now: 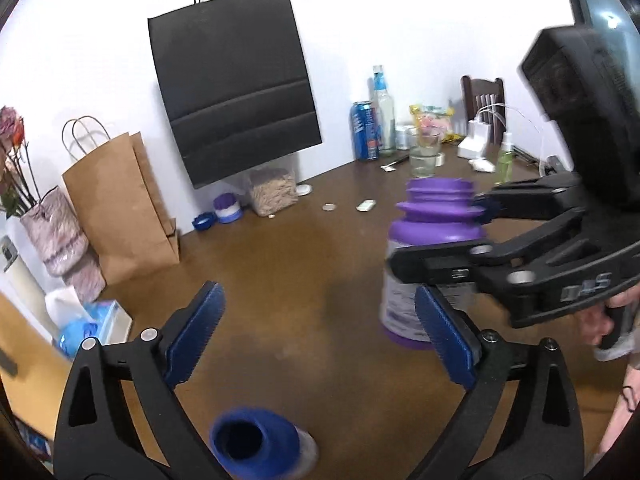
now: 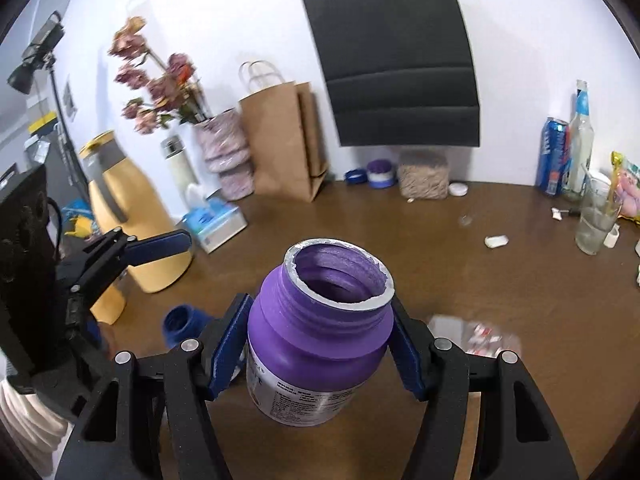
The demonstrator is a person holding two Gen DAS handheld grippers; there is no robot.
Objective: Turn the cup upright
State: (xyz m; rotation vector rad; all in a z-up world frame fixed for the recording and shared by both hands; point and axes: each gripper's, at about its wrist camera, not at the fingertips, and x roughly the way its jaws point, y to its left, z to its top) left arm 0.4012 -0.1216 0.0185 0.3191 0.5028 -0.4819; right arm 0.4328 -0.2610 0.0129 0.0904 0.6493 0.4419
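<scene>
A purple jar (image 2: 320,344) with an open, foil-rimmed mouth stands mouth up, and my right gripper (image 2: 320,350) is shut on its body from both sides. In the left wrist view the purple jar (image 1: 434,236) shows at right, in the right gripper (image 1: 440,240). I cannot tell whether its base touches the brown table (image 1: 312,272). A small blue cup (image 1: 256,442) lies on its side, mouth toward the camera, just below my open left gripper (image 1: 320,332). The right wrist view shows the blue cup (image 2: 180,324) beside the left gripper (image 2: 132,288).
Along the back wall stand a black paper bag (image 1: 236,92), a brown paper bag (image 1: 120,208), a flower vase (image 2: 226,148) and a tissue box (image 2: 216,224). A yellow jug (image 2: 136,216) is at left. A glass (image 1: 424,156), can (image 1: 364,130) and bottle (image 1: 384,112) are at back right.
</scene>
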